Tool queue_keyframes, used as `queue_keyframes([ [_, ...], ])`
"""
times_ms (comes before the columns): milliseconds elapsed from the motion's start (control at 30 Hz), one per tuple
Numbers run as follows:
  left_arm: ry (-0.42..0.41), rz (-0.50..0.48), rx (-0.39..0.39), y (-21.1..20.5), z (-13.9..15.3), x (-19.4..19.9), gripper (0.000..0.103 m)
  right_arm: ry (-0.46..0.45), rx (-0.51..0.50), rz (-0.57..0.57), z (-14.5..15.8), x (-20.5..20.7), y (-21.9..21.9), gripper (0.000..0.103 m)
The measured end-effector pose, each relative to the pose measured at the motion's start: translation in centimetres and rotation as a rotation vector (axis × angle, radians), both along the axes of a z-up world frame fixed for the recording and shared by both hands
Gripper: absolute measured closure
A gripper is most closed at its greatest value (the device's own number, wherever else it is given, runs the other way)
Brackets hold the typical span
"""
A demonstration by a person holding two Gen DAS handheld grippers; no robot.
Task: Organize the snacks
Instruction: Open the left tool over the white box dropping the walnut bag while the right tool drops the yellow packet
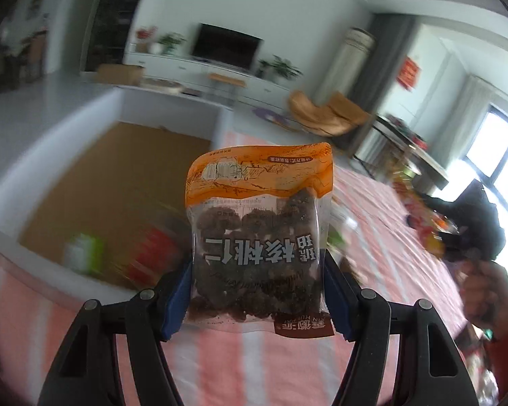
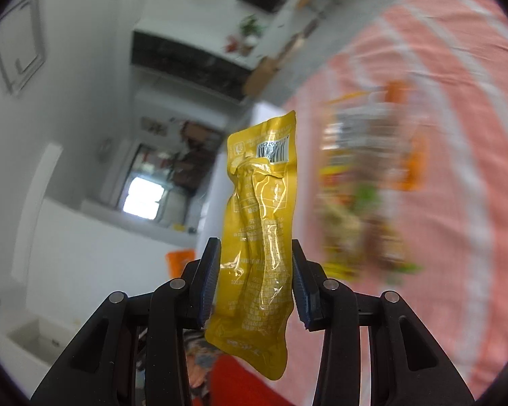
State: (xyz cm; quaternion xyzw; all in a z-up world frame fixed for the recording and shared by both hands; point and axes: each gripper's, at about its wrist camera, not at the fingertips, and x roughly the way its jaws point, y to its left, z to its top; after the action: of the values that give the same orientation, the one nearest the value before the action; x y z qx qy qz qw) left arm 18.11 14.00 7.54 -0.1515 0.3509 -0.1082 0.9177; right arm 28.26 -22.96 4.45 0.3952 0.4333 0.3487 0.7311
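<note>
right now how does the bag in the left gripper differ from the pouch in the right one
The walnut bag is wide, with a clear window showing brown pieces and an orange band; the yellow pouch is narrow, opaque and yellow all over. The walnut bag looks full and puffy, while the yellow pouch is shrunk tight and wrinkled around its contents. Both stick up between blue gripper pads, the left gripper and right gripper each shut on one.

Your walnut bag shows an orange top, clear front and brown nuts. Your other pouch is yellow; the cloth beneath is pink with white stripes.
</note>
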Motion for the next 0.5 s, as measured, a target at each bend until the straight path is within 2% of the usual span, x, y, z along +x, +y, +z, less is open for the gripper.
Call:
queue_keyframes([
  [133,0.036,0.132,0.080,6.0,0.1,2.5,0.035,-0.038,0.024,0.130,3.0,1.7,10.2,0.061],
  [233,0.063,0.195,0.126,9.5,-0.5,3.7,0.032,-0.058,0.000,0.210,4.0,2.5,18.0,0.061],
  [267,0.075,0.226,0.142,10.8,-0.7,4.2,0.029,-0.062,-0.013,0.228,4.0,3.0,20.9,0.060],
  [300,0.085,0.247,0.150,11.7,-1.0,4.5,0.020,-0.064,-0.020,0.234,3.8,3.3,22.7,0.057],
  [333,0.096,0.265,0.152,12.7,-1.3,4.8,0.010,-0.062,-0.034,0.238,3.5,3.7,24.9,0.053],
  [367,0.107,0.279,0.147,13.6,-1.8,5.1,0.006,-0.058,-0.048,0.239,3.3,3.7,26.6,0.036],
  [400,0.114,0.292,0.138,14.2,-2.1,5.1,0.005,-0.053,-0.053,0.242,3.0,4.0,28.3,0.029],
  [500,0.101,0.321,0.107,15.3,-2.6,3.7,0.005,-0.068,-0.085,0.220,2.6,3.9,30.1,0.027],
])
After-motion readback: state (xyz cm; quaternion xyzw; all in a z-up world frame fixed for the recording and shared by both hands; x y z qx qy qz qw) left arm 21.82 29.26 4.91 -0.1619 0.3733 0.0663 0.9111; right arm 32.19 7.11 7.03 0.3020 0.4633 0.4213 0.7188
